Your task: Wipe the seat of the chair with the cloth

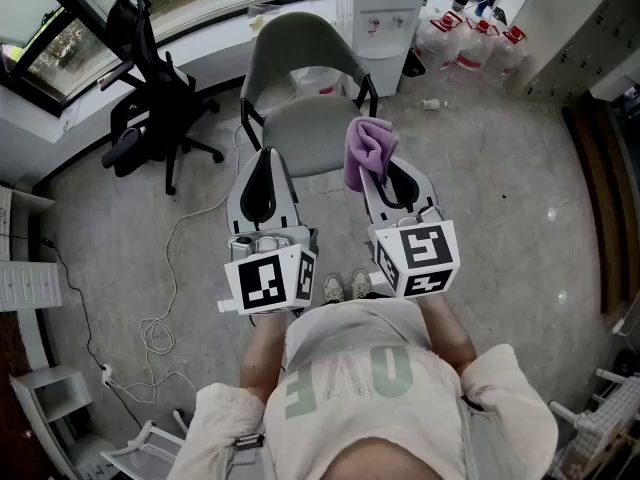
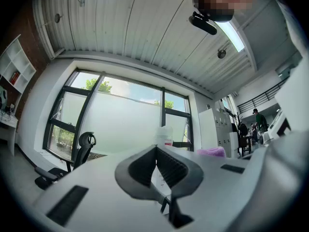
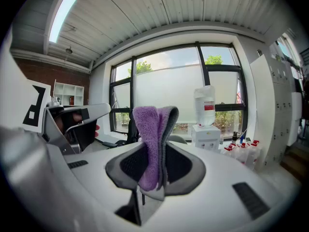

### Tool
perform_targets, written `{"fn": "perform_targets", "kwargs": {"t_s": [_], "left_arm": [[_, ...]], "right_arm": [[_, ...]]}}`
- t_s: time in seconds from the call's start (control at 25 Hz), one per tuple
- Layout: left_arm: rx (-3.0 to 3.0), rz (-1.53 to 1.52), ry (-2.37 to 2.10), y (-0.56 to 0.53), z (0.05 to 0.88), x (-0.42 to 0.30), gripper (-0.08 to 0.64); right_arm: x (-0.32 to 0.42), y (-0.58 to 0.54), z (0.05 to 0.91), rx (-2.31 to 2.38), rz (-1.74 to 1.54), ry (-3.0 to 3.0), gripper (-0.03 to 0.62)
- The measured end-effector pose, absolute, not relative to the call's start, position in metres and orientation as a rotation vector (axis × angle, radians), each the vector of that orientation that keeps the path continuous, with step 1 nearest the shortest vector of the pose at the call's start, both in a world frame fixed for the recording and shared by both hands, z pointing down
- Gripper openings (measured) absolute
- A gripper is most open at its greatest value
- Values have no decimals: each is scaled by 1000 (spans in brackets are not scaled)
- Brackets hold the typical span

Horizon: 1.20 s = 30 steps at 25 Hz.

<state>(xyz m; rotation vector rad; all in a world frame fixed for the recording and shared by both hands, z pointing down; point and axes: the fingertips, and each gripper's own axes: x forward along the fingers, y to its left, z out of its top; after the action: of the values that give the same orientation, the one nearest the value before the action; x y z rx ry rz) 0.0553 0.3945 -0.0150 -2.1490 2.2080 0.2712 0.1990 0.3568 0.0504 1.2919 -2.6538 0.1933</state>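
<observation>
A grey chair (image 1: 306, 133) with black arms stands ahead of me in the head view, its seat facing me. My right gripper (image 1: 383, 171) is shut on a folded purple cloth (image 1: 367, 150), which sticks up over the seat's right edge. In the right gripper view the cloth (image 3: 153, 139) is pinched between the two dark pads. My left gripper (image 1: 268, 160) hangs over the seat's left front edge. Its jaws are shut with nothing between them (image 2: 155, 150). Both grippers tilt upward toward the windows.
A black office chair (image 1: 150, 98) stands at the left by the window. A white water dispenser (image 1: 381, 23) is behind the grey chair, with water bottles (image 1: 470, 38) on the floor to its right. A white cable (image 1: 165, 298) trails on the floor at left.
</observation>
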Motion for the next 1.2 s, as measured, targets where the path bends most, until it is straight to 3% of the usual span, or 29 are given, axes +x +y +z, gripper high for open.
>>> {"fn": "perform_targets", "kwargs": {"t_s": [1.2], "left_arm": [[-2154, 279, 2269, 385, 19, -15, 12]], "right_arm": [[149, 339, 79, 1234, 235, -2622, 92]]}}
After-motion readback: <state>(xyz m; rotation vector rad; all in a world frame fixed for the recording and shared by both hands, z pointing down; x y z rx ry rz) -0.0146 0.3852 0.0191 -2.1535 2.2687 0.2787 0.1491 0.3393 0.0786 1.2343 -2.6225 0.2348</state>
